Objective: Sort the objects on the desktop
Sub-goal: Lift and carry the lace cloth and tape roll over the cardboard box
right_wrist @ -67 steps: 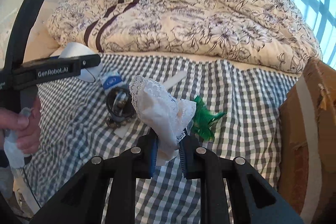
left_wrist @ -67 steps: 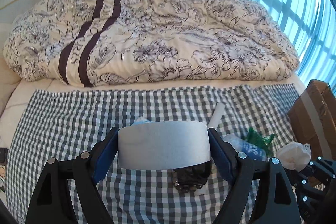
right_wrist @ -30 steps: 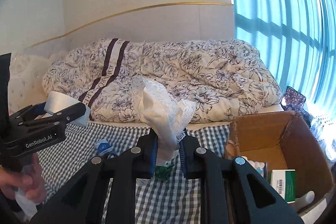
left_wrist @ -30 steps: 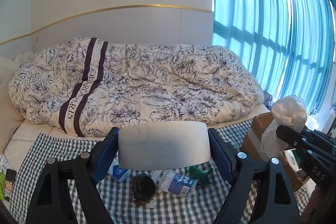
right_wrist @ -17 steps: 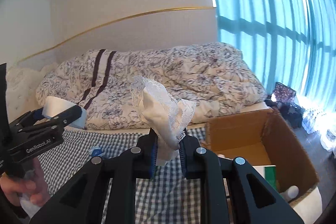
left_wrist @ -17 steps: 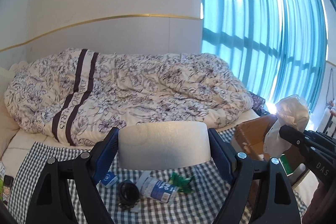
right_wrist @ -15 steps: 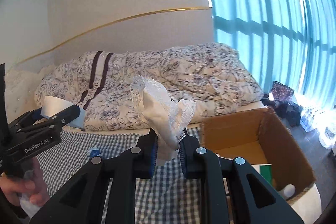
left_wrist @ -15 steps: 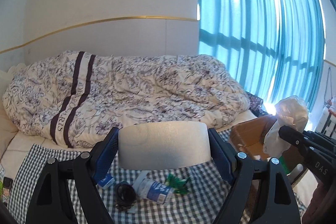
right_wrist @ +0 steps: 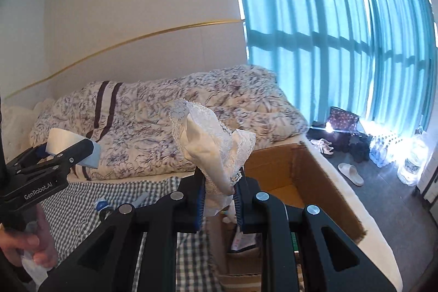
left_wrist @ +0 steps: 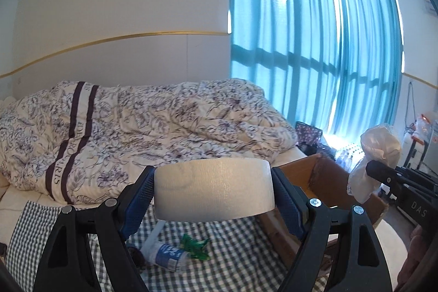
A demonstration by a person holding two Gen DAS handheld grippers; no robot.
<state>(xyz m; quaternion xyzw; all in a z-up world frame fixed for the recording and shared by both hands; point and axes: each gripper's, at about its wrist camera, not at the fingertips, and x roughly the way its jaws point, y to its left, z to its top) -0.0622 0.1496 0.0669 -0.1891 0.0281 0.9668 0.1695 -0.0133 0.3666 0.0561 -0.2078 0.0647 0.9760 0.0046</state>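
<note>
The lace cloth (right_wrist: 216, 144) is pinched in the right claw (right_wrist: 219, 203), directly above the box (right_wrist: 323, 177); the tape roll (left_wrist: 213, 189), clamped in the left claw (left_wrist: 213, 196), is held left of it.

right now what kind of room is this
Most likely a bedroom: a bed with a rumpled floral duvet, floor-length teal curtains over a big window, and slippers on the floor. A checked cloth on the bed serves as the sorting surface.
</note>
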